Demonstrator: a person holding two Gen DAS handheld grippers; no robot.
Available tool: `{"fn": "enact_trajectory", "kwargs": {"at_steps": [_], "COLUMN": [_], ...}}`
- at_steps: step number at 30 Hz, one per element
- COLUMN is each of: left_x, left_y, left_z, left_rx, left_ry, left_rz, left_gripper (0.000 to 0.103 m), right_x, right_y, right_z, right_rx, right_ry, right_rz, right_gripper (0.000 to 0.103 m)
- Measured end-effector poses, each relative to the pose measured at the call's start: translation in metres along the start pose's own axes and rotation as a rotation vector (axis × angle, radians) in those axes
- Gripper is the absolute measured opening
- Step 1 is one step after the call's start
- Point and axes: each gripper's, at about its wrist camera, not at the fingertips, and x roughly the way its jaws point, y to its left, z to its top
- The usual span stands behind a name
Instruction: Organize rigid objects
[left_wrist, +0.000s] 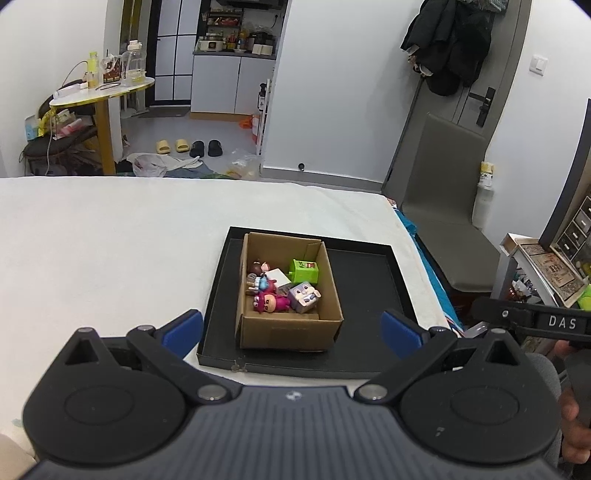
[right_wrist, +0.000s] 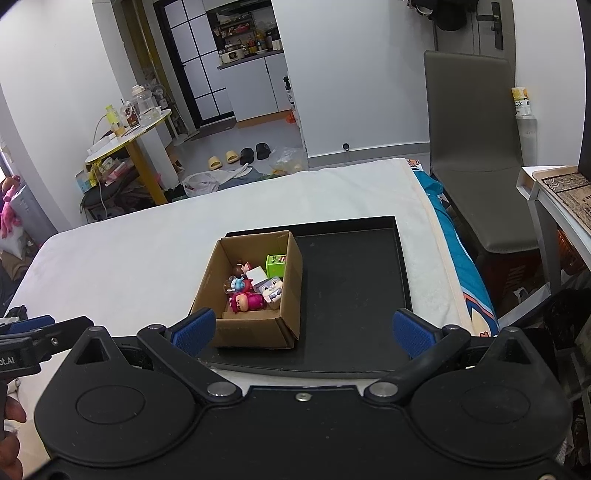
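1. Left wrist view: the left gripper (left_wrist: 291, 332) hangs empty with jaws spread wide, just short of the box (left_wrist: 288, 325), likely ready to reach in. The box sits on the left part of a black tray (left_wrist: 362, 291), toys (left_wrist: 280, 288) piled inside.

2. Right wrist view: the right gripper (right_wrist: 303, 330), also wide apart and empty, hovers near the box (right_wrist: 255, 332); toys (right_wrist: 255, 288) lie inside it, and the tray (right_wrist: 351, 295) right of the box lies bare, probably where they go.

We count one tray (left_wrist: 365, 266), one box (left_wrist: 291, 328) and two grippers, left (left_wrist: 291, 332) and right (right_wrist: 303, 330). In the box we make out about six toys: one green cube (left_wrist: 306, 270), one grey cube (left_wrist: 303, 296), one white piece (left_wrist: 276, 276), one pink figure (left_wrist: 269, 302), one blue-headed figure (left_wrist: 263, 283), one brown-haired figure (left_wrist: 259, 266). Overlap leaves this count uncertain.
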Motion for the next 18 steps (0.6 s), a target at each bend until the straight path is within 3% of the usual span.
{"fn": "enact_trajectory", "kwargs": {"at_steps": [18], "left_x": [0.0008], "left_y": [0.0038], "left_z": [-0.0012], "left_rx": [-0.012], "left_ry": [0.002], "left_rz": [0.009], "left_gripper": [0.102], "right_x": [0.0004], "right_y": [0.0008], "right_z": [-0.0006], "right_rx": [-0.004], "right_ry": [0.003], "right_rz": [0.004], "right_gripper": [0.103]}}
